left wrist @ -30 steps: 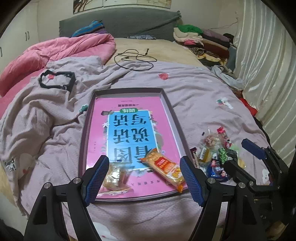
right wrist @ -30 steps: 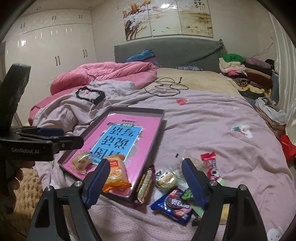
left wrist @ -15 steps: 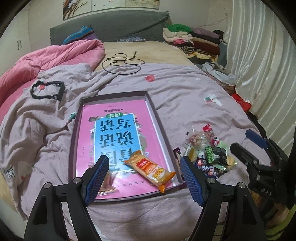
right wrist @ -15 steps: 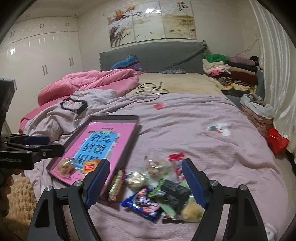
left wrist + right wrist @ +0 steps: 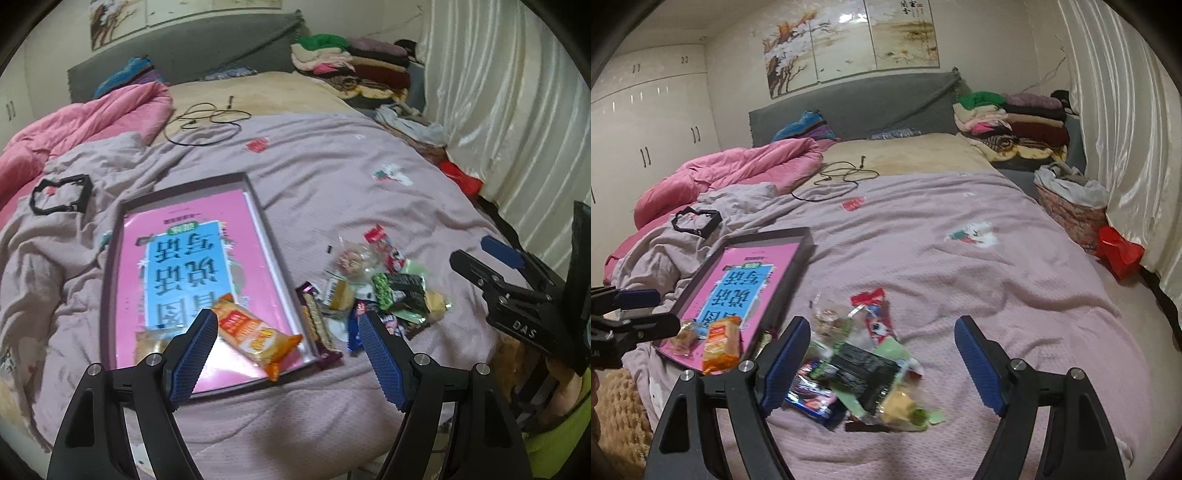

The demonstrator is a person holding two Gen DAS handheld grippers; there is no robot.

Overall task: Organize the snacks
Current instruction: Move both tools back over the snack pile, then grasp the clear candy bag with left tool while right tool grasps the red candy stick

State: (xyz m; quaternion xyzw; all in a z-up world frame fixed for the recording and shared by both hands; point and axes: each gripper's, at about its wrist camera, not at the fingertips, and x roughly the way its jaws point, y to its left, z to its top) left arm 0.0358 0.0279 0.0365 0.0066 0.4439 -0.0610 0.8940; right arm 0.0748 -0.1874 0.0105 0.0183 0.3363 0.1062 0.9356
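A shallow dark tray (image 5: 258, 201) (image 5: 803, 254) with a pink and blue printed bottom lies on the mauve bedspread. In it lie an orange snack packet (image 5: 255, 334) (image 5: 720, 345) and a small pale wrapped cake (image 5: 147, 345) (image 5: 683, 334). A brown wafer bar (image 5: 316, 325) lies along the tray's right wall. Right of the tray is a pile of several snacks (image 5: 384, 288) (image 5: 857, 365). My left gripper (image 5: 286, 354) hovers open over the tray's near right corner, empty. Above the pile, my right gripper (image 5: 882, 363) stands open and empty too.
A black frame-like object (image 5: 61, 194) and a black cable (image 5: 207, 120) lie farther up the bed. A pink duvet (image 5: 738, 173) is at the left, folded clothes (image 5: 1008, 125) at the headboard, a curtain (image 5: 1126, 129) and a basket (image 5: 1071, 206) on the right.
Both grippers have moved to the right: the tray has slid left in both views, and the snack pile now lies between the right gripper's fingers. Both jaws stay open.
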